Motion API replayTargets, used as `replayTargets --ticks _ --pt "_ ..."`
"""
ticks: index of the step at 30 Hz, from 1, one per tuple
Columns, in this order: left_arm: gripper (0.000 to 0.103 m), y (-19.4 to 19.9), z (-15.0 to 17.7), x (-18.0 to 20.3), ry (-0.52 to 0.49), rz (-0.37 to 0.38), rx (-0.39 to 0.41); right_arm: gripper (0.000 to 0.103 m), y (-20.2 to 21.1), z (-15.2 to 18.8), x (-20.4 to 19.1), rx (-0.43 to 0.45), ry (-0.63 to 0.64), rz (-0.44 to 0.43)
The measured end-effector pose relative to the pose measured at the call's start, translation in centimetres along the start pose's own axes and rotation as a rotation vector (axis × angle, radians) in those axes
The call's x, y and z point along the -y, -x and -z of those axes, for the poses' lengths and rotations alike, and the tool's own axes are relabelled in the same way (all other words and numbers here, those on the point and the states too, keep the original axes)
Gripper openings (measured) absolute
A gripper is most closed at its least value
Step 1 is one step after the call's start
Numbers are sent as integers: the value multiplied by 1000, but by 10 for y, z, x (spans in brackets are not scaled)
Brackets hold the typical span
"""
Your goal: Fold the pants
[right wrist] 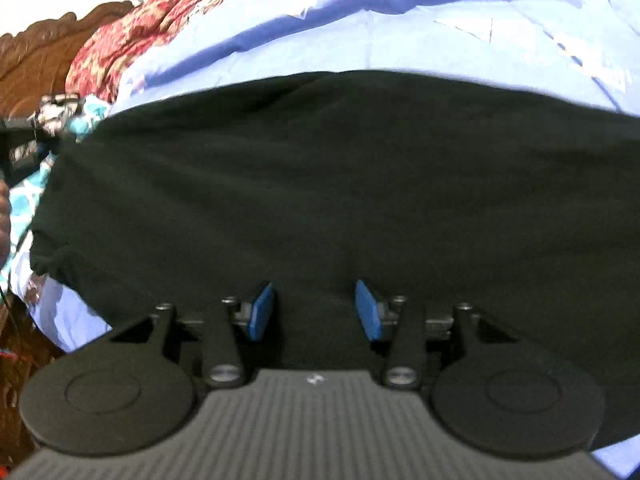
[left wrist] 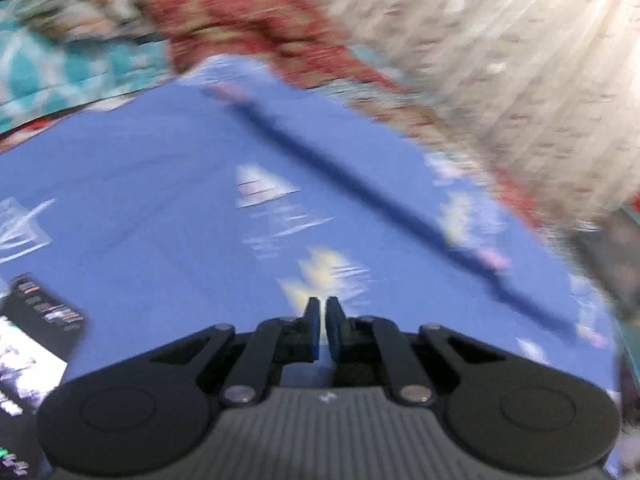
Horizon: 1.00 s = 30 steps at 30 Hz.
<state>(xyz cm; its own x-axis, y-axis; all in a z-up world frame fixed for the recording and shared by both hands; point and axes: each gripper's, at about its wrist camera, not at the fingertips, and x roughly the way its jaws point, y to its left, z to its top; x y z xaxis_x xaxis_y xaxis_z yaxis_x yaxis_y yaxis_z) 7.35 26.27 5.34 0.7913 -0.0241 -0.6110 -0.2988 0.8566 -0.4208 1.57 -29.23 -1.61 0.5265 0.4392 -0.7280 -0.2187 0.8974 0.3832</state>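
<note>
Blue-padded fingers (right wrist: pixel 264 312) over matte black pants (right wrist: pixel 320 184)

The left gripper (left wrist: pixel 323 304) has its jaws drawn almost together, only a thin slit between the blue pads, nothing visibly held. The right gripper (right wrist: pixel 315 294) has its jaws spread wide apart, blue pads (right wrist: pixel 262 312) facing each other
</note>
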Motion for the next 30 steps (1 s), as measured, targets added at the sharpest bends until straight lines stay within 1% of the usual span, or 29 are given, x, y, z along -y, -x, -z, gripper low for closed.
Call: replayTargets --ticks 1,2,3,5,6,7,8,9,10,11,12,13,14,16,19,20,21,22,23,24,25,26,27,28,29,30 --pt "4 -7 3 -3 -21 -34 -39 57 -2 1 -5 -1 6 -1" --pt "7 -12 7 -6 -34 -40 -87 61 -5 0 -11 -4 18 -2" --pt "9 -12 10 -8 -27 -38 -109 62 -3 -4 -15 -5 29 -1" --pt "17 -1 16 -14 3 -9 -109 62 -8 -9 -26 2 37 6" --pt "20 8 18 -17 17 6 -103 62 -6 -10 -25 10 25 -8" --pt "27 17 21 -20 30 24 -103 62 -4 -14 -28 23 9 -30" --pt "33 24 25 -22 40 47 -110 62 9 -6 -28 37 8 -65" --pt "36 31 27 -24 43 69 -122 62 10 -7 -35 48 26 -93" --pt "39 37 30 -25 40 86 -136 62 9 -11 -50 59 69 -119" --pt "40 44 34 -27 34 98 -149 62 12 -11 -57 67 118 -146" --pt "40 52 40 -28 25 110 -155 62 10 -14 -74 70 178 -180" --pt "40 58 43 -29 21 115 -152 66 7 -15 -89 63 234 -217" --pt "40 64 44 -30 22 119 -145 71 -1 -18 -109 50 301 -255" --pt "40 73 48 -35 50 125 -134 79 -20 -22 -149 31 443 -307" --pt "40 82 57 -47 101 123 -120 82 -61 -30 -221 8 630 -374" --pt "40 83 60 -50 112 120 -121 82 -73 -31 -238 -1 678 -387" --pt "40 86 64 -53 124 116 -126 81 -85 -30 -256 -2 726 -374" --pt "40 85 68 -56 137 113 -136 69 -107 -34 -279 -1 761 -331" --pt "40 83 70 -58 145 115 -145 25 -110 -33 -282 1 763 -299" --pt "40 82 72 -59 148 119 -152 11 -121 -44 -284 -7 717 -286" --pt "40 80 75 -59 148 124 -158 12 -124 -62 -275 -16 590 -298" --pt "40 77 77 -58 146 131 -165 12 -120 -79 -255 -3 422 -312" --pt "42 72 78 -56 144 142 -174 12 -117 -94 -237 11 280 -312" --pt "48 65 80 -53 147 160 -187 12 -121 -110 -226 24 154 -306" --pt "51 56 81 -51 156 182 -205 12 -120 -117 -216 26 91 -301" --pt "53 47 81 -48 168 205 -223 12 -120 -121 -210 17 56 -300"
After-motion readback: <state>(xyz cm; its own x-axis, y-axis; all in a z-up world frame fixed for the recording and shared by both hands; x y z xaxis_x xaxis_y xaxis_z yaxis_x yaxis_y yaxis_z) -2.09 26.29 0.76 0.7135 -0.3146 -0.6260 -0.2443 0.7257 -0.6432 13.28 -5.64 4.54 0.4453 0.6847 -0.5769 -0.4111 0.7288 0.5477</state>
